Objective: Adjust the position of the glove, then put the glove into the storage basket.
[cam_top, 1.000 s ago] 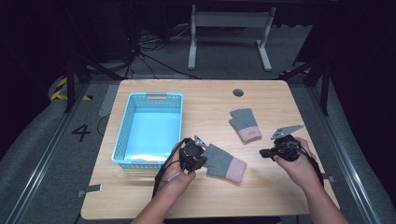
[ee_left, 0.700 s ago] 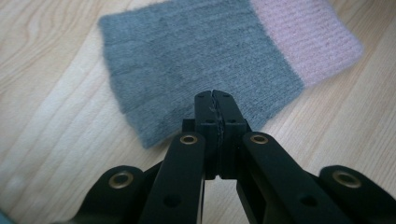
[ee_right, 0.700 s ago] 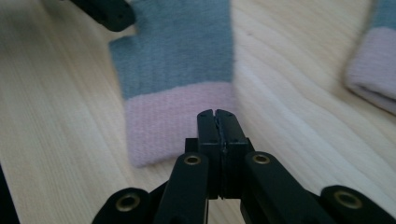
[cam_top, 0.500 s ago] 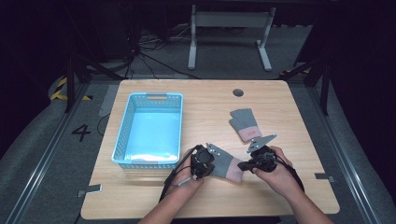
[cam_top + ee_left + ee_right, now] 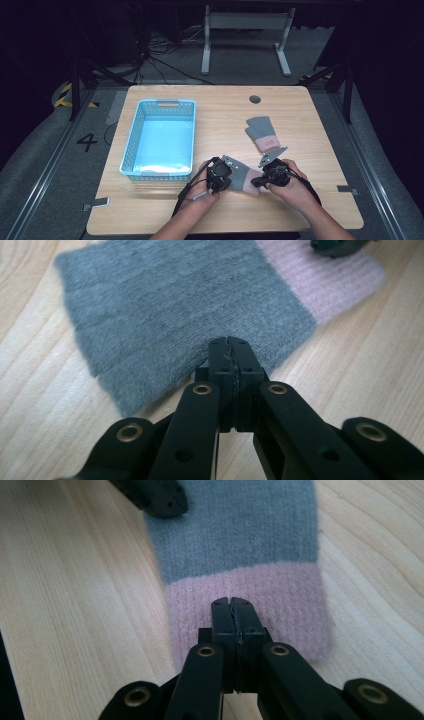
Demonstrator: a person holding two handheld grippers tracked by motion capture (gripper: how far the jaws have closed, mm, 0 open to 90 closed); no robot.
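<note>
While both tools have their jaws pressed together with nothing between them, each rests its tip over one end of the same glove. In the left gripper view the left tool (image 5: pixel 231 347) meets the grey body of the near glove (image 5: pixel 185 315) at its lower edge; in the right gripper view the right tool (image 5: pixel 233 607) sits on the pink cuff (image 5: pixel 250 610) of that glove. My reading is that the closed tips are placed at opposite ends so the knit can be pinned flat or pushed along the desk (image 5: pixel 310 115), since shut jaws cannot pinch it yet.

Seen from the high view, this glove lies flat near the desk's front edge, at about six o'clock, between the two hands. A second glove (image 5: pixel 262 132) of the same grey and pink lies apart from it, toward one o'clock from the right tool. At ten o'clock from the left tool stands a light blue basket (image 5: pixel 131 145) with latticed walls; nothing lies in it, and it seems the likely destination for both gloves.
</note>
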